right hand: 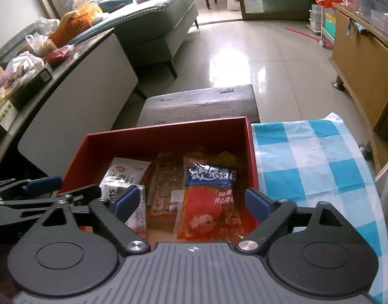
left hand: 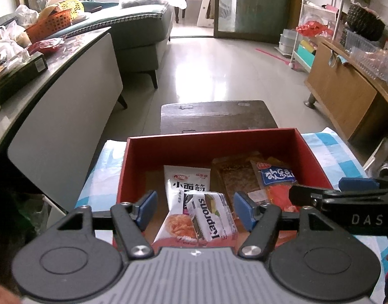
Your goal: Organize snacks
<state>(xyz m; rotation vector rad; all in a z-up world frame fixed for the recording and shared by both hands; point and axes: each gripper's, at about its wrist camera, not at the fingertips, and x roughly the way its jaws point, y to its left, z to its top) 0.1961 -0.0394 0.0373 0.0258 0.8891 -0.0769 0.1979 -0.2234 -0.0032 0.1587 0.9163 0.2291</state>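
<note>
Left wrist view: I hold the left gripper with jaws partly apart, pads clear of the Kaprons pack, which lies between them in the red box atop the white pouch. Its long axis runs away from me, along the fingers. My right gripper stands wide and empty above the orange pouch, also lengthwise; a brown pack lies beside it. The left gripper is nearer the Kaprons pack. The box rests on a blue-checked cloth; glossy floor tiles and a sofa lie beyond.
</note>
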